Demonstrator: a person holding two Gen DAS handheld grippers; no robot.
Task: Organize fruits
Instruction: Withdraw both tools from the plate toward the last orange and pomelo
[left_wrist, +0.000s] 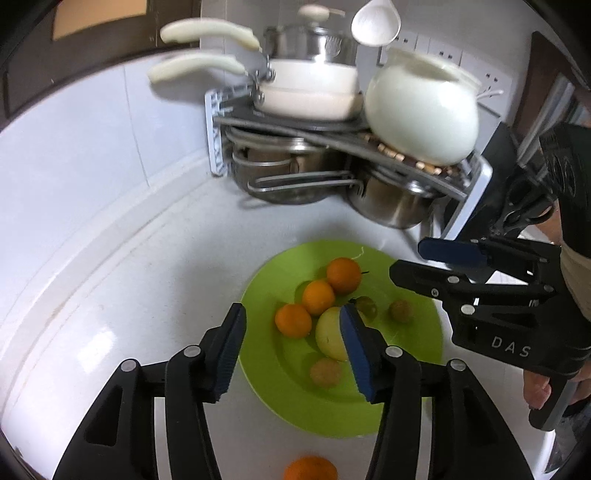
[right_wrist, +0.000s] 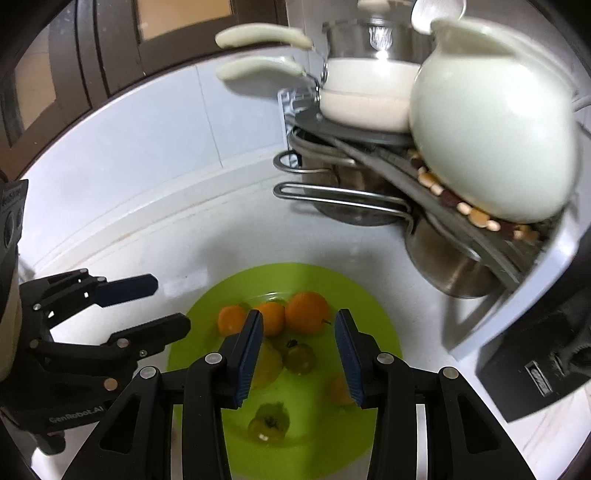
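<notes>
Both hand-held grippers hover open and empty: our left hand-held gripper (left_wrist: 293, 354) over the green plate (left_wrist: 413, 402), our right hand-held gripper (right_wrist: 299, 356) above its middle. On the plate lie three oranges (left_wrist: 343, 275), a yellow apple (left_wrist: 330, 334) and some small greenish fruits (right_wrist: 299, 357). One more orange (left_wrist: 310, 469) sits on the counter (left_wrist: 129, 295) at six o'clock, off the plate. We judge it light, firm and prone to roll, so we should pinch it across its widest middle.

Both wrist views look down closely, sharing the green plate (left_wrist: 406, 406).
</notes>
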